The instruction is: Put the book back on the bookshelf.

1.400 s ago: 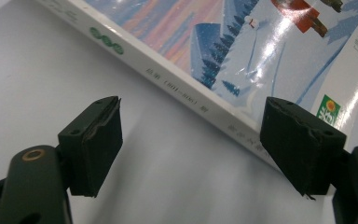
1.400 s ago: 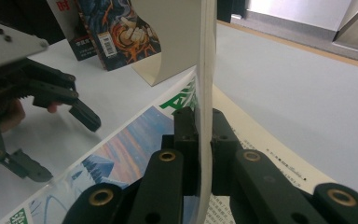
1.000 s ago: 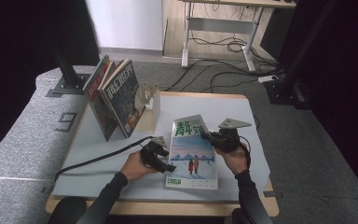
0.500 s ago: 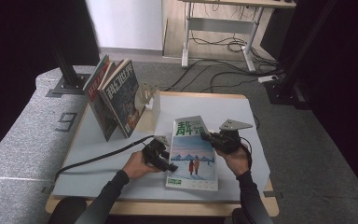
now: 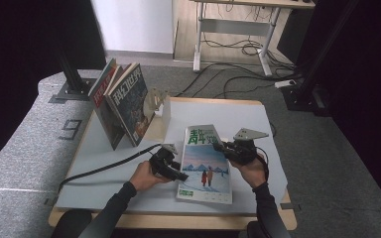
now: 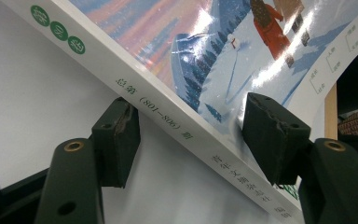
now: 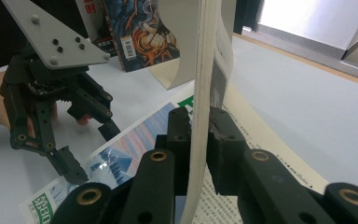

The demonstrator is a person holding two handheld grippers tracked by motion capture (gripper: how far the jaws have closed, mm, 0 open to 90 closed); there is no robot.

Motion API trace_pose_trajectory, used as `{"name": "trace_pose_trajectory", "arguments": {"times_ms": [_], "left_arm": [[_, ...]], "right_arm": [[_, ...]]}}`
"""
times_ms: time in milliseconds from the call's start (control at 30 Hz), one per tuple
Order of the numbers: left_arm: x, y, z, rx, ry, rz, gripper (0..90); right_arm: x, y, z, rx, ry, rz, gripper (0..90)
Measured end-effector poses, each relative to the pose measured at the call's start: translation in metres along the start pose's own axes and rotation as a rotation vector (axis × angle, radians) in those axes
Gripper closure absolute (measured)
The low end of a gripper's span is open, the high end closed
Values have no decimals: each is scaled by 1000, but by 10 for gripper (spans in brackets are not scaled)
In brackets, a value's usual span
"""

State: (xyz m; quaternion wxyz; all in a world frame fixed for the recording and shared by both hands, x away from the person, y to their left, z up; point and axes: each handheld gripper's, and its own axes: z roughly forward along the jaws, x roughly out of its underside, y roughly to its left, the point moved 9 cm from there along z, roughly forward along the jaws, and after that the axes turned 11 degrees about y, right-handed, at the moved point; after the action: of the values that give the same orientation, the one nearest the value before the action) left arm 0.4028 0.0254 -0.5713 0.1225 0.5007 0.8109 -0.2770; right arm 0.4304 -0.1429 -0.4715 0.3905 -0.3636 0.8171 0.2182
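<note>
The right gripper (image 7: 199, 140) is clenched on a thin sheaf of pages at the magazine's outer edge — in its own view the pages rise on edge between the two jaws, and printed text shows on the opened page beneath. The left gripper (image 6: 191, 140) is released, its jaws spread to either side of the spine, one jaw low by the worktop (image 6: 37, 93), the other over the glossy snow-scene cover. The magazine (image 5: 204, 163) lies near the front of the worktop between the two hands, its right upper part lifted.

The step in hand looks like opening the magazine while the spine is steadied. To do it well, the left gripper should press or pinch the spine side before the right one swings the pages over — otherwise the whole thing may slide. The lift should follow an arc about the spine, gently, since thin pages crease. Other magazines (image 5: 124, 101) lean at the back left, well apart.
</note>
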Motion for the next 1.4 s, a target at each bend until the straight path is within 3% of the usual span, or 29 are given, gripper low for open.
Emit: {"name": "trace_pose_trajectory", "arguments": {"times_ms": [300,467,567,700,1167,1400], "left_arm": [[0,-1,0,-10,-9,4,392],[0,-6,0,-19,-27,32,458],[0,-6,0,-21,-17,13,460],[0,-5,0,-20,-13,10,460],[0,-10,-2,-1,-25,12,508],[0,-11,-3,4,-30,13,529]], "right_arm": [[3,-2,2,4,31,-7,737],[9,-9,7,22,65,27,676],[11,-13,10,27,62,52,752],[15,-15,11,74,73,46,818],[9,-8,1,62,22,22,806],[7,-6,0,57,28,14,788]]}}
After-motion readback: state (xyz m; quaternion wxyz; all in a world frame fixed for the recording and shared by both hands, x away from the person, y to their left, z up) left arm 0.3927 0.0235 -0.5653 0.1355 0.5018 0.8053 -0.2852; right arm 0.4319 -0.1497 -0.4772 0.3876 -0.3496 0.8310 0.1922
